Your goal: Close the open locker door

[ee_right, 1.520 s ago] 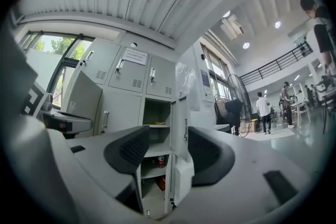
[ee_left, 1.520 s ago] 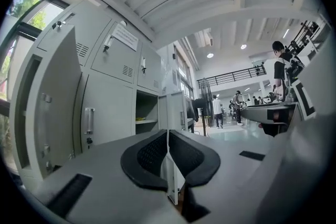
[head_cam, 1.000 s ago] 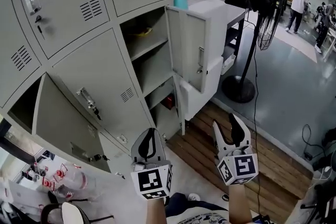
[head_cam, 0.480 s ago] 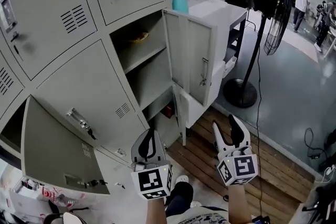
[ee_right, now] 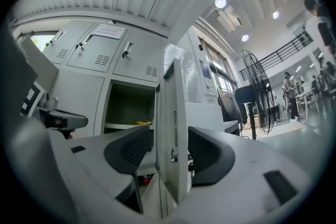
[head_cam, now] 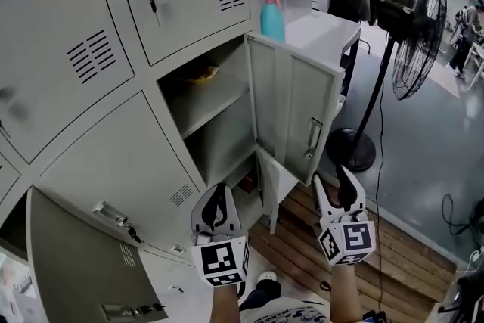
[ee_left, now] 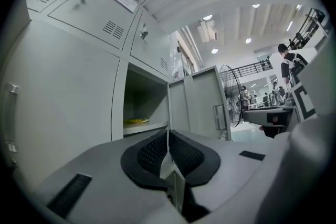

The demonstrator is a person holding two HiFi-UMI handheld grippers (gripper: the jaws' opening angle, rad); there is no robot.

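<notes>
The open locker door (head_cam: 291, 110) swings out to the right from a grey locker bank, its latch handle (head_cam: 312, 136) near the free edge. The compartment behind it holds a shelf with a yellow item (head_cam: 200, 74). My right gripper (head_cam: 330, 181) is open just below the door's lower corner, apart from it. In the right gripper view the door's edge (ee_right: 170, 128) stands in line between the spread jaws of that gripper (ee_right: 168, 152), still farther off. My left gripper (head_cam: 218, 206) is shut and empty, low before the locker; its jaws (ee_left: 168, 141) meet in the left gripper view.
A smaller lower door (head_cam: 276, 181) also hangs open under the task door, and another (head_cam: 76, 261) at the bottom left. A teal spray bottle (head_cam: 272, 7) stands on a white cabinet behind. A pedestal fan (head_cam: 420, 26) is at the right. Wooden planks (head_cam: 348, 257) lie underfoot.
The lockers have slid left and down in the head view and the open door looms closer. Both grippers keep their pose; the right one now sits nearer the door's lower corner.
</notes>
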